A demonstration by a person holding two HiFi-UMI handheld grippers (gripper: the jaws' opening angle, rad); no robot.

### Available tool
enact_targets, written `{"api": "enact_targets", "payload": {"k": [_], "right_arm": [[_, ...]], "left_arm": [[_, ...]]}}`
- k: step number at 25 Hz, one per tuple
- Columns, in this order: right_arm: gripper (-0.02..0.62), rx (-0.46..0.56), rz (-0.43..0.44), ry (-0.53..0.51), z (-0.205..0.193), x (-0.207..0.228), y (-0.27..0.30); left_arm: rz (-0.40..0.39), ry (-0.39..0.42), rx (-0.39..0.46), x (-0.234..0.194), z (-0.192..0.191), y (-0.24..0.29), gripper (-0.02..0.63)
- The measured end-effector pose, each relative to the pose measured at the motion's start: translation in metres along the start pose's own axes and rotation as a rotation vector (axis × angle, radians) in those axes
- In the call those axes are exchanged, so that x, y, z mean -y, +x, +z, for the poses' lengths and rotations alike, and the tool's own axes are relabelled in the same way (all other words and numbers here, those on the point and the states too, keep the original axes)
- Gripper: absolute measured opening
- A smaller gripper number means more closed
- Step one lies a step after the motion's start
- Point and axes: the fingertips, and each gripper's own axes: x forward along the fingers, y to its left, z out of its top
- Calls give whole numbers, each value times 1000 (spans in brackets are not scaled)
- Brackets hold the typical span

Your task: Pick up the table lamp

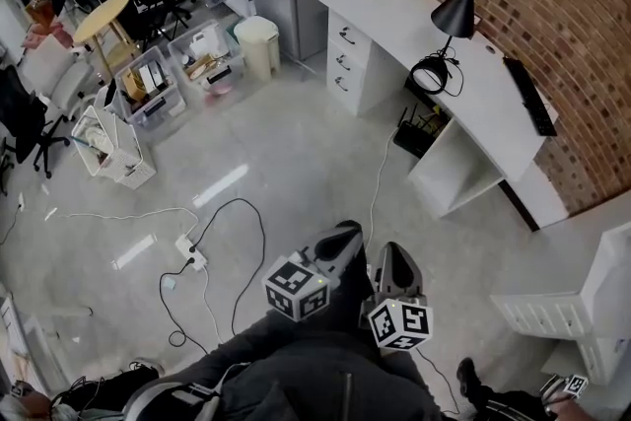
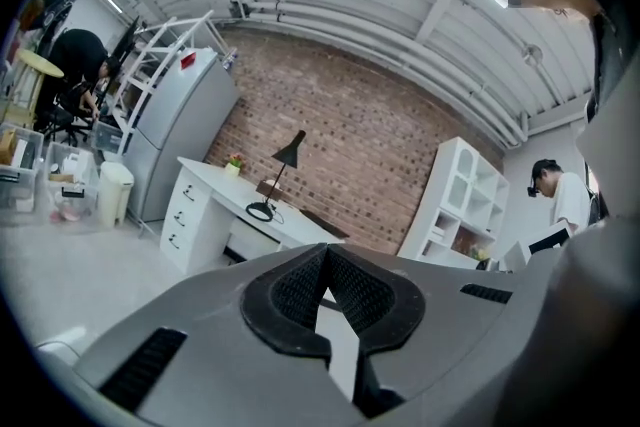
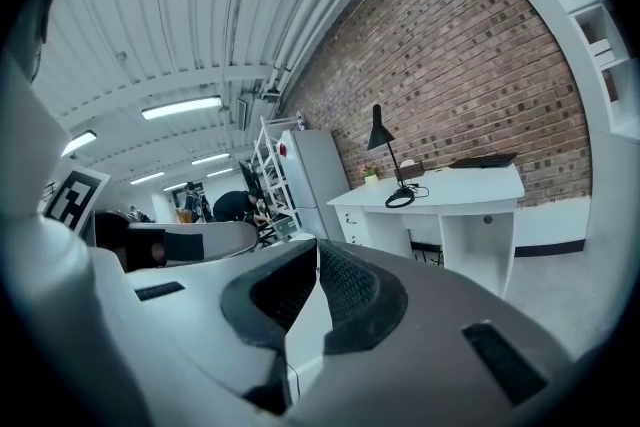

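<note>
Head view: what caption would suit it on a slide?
From above: the left gripper and right gripper, both shut and empty, point toward the black table lamp on the white desk.

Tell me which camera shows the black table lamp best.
The head view: the table lamp is largest there, with shade, stem and ring base clear. The left gripper view's lamp and the right gripper view's lamp are small and distant.
</note>
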Motion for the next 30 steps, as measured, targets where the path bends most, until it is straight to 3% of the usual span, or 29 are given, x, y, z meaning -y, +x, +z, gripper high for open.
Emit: {"api": "enact_targets", "payload": {"k": [11,21,30], "right_arm": [[14,-7,-10,21,11,31,46],[14,33,-4,28,50,66,109],[14,25,-5,6,75,95,162]], "left_arm": [[7,-7,5,-26,13,46,6],[-44,36,8,-41,43,121,6],[-35,-4,27,-72,71,178,6]]}}
